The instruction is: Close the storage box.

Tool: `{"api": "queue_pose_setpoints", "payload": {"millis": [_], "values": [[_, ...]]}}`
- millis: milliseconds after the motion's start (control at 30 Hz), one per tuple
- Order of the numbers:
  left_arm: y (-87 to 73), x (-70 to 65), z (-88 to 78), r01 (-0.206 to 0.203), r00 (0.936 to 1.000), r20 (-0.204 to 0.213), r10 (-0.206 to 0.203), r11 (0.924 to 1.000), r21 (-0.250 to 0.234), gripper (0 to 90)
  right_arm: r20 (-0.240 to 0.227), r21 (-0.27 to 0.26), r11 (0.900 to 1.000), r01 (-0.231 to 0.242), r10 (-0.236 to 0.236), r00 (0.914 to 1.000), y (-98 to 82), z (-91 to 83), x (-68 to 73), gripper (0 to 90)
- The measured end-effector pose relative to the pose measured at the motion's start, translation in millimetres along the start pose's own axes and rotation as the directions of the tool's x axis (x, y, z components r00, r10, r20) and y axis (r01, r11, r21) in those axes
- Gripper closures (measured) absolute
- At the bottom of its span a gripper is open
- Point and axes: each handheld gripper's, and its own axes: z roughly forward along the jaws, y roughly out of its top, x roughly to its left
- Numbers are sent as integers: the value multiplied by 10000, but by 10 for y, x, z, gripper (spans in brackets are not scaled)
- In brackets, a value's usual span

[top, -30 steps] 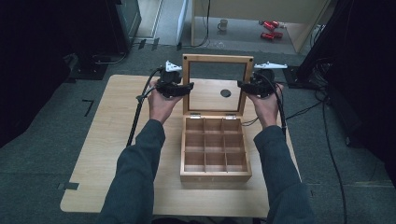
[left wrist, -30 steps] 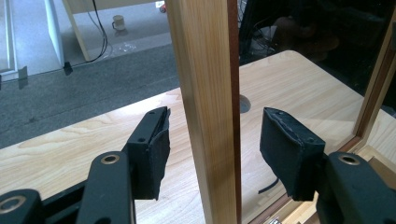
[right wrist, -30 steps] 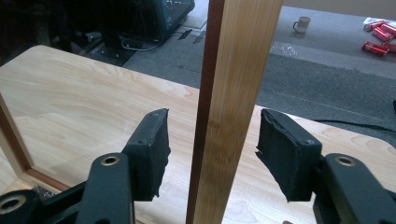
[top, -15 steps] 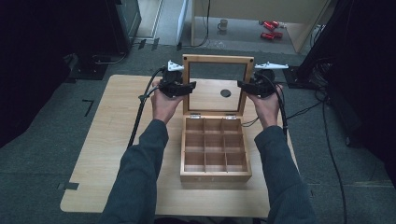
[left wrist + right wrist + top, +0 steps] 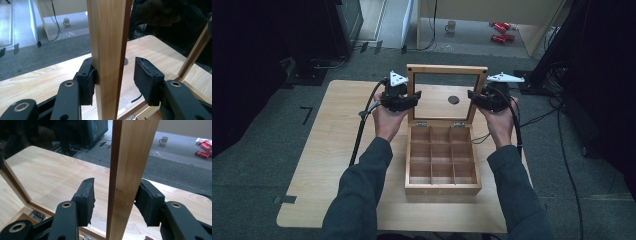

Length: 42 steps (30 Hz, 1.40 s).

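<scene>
A wooden box [image 5: 443,190] with several empty compartments stands on the table, its glass-paned lid [image 5: 447,69] upright. My left gripper [image 5: 413,98] straddles the lid's left rail [image 5: 106,37]. Its jaws have just been closing: one pad [image 5: 86,80] touches the wood, the other pad [image 5: 145,77] stands off with a gap. My right gripper [image 5: 473,96] straddles the right rail [image 5: 132,150] and has also just been closing. There one pad [image 5: 147,200] rests against the wood and the other [image 5: 87,197] is apart from it.
The light wooden table [image 5: 337,150] has a dark round hole [image 5: 453,99] behind the lid, seen through the glass. Cables trail from both grippers. On the floor beyond lie a mug [image 5: 451,25] and red objects [image 5: 499,30].
Both hands have edged inward, bringing the grippers over the lid's side rails. The box and lid have not moved.
</scene>
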Motion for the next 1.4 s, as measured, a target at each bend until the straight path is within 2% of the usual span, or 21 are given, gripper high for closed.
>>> {"api": "queue_pose_setpoints", "payload": {"millis": [100, 167, 233, 333, 500, 533, 567, 600, 733, 900, 1033, 1267, 1333, 1400], "values": [[-39, -33, -57, -83, 10000, 54, 84, 9998, -162, 531, 48, -6, 9993, 364, -364, 9993, -39, -93, 45, 508], [-73, -69, -113, -287, 9996, 53, 288, 9993, -260, 531, 84, 90, 9987, 498, -498, 9987, -47, -139, 71, 504], [-83, -80, -131, -322, 9995, 62, 324, 9991, -272, 531, 89, 125, 9987, 502, -503, 9987, -49, -165, 84, 502], [-118, -111, -179, -425, 9990, 93, 429, 9984, -383, 530, -57, -192, 9987, 478, -479, 9988, -96, -308, 100, 502], [-152, -138, -222, -477, 9987, 128, 483, 9978, -466, 525, -78, -313, 9979, 574, -577, 9983, -115, -454, 113, 516], [-161, -144, -232, -502, 9986, 135, 510, 9975, -498, 525, -133, -428, 9960, 779, -785, 9968, -100, -557, 132, 539], [-168, -147, -238, -534, 9984, 141, 542, 9972, -515, 525, -133, -428, 9960, 779, -785, 9968, -100, -557, 132, 539], [-182, -154, -257, -570, 9981, 203, 582, 9969, -542, 525, -94, -557, 9938, 967, -974, 9952, -90, -646, 139, 580], [-200, -164, -284, -657, 9974, 263, 672, 9963, -554, 524, -58, -623, 9925, 1054, -1060, 9944, -92, -738, 139, 634], [-227, -173, -320, -782, 9961, 362, 804, 9952, -581, 524, 414, -367, 9918, 1228, -1213, 9918, -115, -792, 141, 718], [-238, -186, -342, -838, 9957, 345, 859, 9948, -578, 526, 362, -365, 9925, 1169, -1156, 9926, -124, -798, 134, 735], [-286, -181, -404, -724, 9956, 548, 763, 9949, -698, 531, 274, -416, 9918, 1206, -1195, 9924, -198, -828, 168, 755], [-308, -173, -458, -718, 9956, 547, 765, 9940, -826, 533, 289, -439, 9918, 1198, -1186, 9925, -218, -841, 178, 757], [-336, -158, -547, -851, 9949, 468, 896, 9923, -900, 534, 97, -511, 9937, 994, -991, 9950, -229, -856, 180, 759]]}}
